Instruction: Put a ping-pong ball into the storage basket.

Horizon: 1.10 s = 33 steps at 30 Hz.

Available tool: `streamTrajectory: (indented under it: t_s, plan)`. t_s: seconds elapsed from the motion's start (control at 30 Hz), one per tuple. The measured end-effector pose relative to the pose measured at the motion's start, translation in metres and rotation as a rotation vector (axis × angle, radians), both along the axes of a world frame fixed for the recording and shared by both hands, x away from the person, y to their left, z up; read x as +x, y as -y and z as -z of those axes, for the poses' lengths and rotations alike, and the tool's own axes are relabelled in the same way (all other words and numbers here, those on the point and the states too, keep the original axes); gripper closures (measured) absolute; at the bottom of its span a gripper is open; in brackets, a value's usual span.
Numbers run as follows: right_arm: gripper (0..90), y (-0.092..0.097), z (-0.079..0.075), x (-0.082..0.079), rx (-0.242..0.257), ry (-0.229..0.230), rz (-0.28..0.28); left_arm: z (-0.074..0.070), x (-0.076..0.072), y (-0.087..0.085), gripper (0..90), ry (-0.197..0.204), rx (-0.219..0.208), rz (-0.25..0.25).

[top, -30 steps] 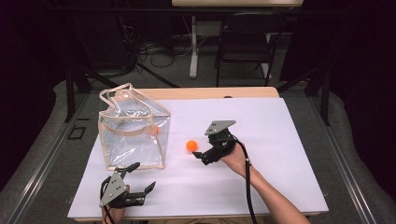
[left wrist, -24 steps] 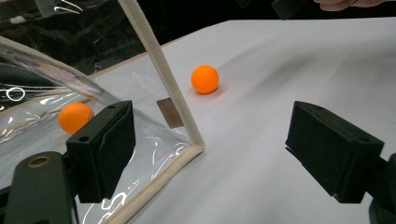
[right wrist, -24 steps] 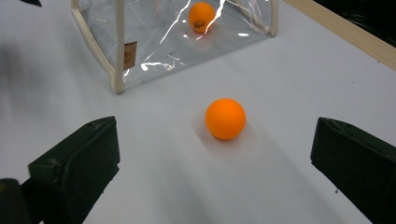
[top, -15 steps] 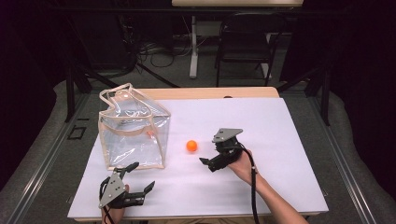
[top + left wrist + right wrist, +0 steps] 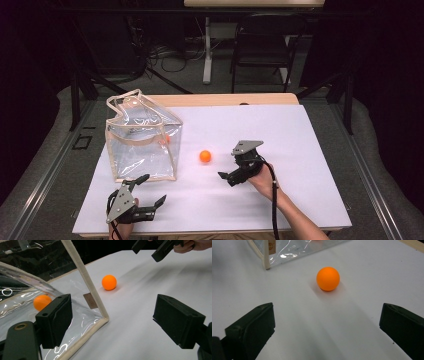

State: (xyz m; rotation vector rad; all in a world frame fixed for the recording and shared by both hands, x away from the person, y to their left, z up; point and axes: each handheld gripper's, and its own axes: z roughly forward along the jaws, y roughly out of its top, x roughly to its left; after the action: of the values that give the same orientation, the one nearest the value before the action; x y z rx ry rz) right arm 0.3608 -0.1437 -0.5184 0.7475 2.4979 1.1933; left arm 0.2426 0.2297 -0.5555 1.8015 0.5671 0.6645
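An orange ball [image 5: 205,156] lies loose on the white table [image 5: 300,150], just right of a clear plastic bag [image 5: 142,140] with beige trim. Inside the bag sits a second orange ball [image 5: 165,139]. My right gripper [image 5: 228,178] is open a short way right of the loose ball and points at it; in the right gripper view the ball [image 5: 328,278] rests well ahead of the spread jaws. My left gripper [image 5: 150,191] is open at the bag's front corner. Its view has the bag's corner seam [image 5: 87,287] between the jaws, the inner ball [image 5: 42,302] and the loose ball [image 5: 109,282].
The bag [image 5: 269,252] stands upright at the table's left with its mouth open at the top. A wooden strip [image 5: 225,100] runs along the far edge. Beyond it are a chair [image 5: 265,50] and cables on the floor.
My right gripper has drawn back from the loose ball, toward the right and the near edge. The ball has stayed where it was. The left gripper has barely moved.
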Motion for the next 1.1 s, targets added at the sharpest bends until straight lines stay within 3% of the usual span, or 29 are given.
streamTrajectory:
  t_s: [0.53, 1.1]
  plan:
    - [0.0, -0.001, 0.002, 0.004, 0.013, 0.012, 0.008, 0.000, -0.001, -0.001, 15.7, 0.001, -0.010, -0.001]
    - [0.0, -0.022, 0.005, 0.014, -0.014, 0.006, -0.017, 0.000, 0.000, 0.000, 15.7, 0.001, -0.004, 0.003]
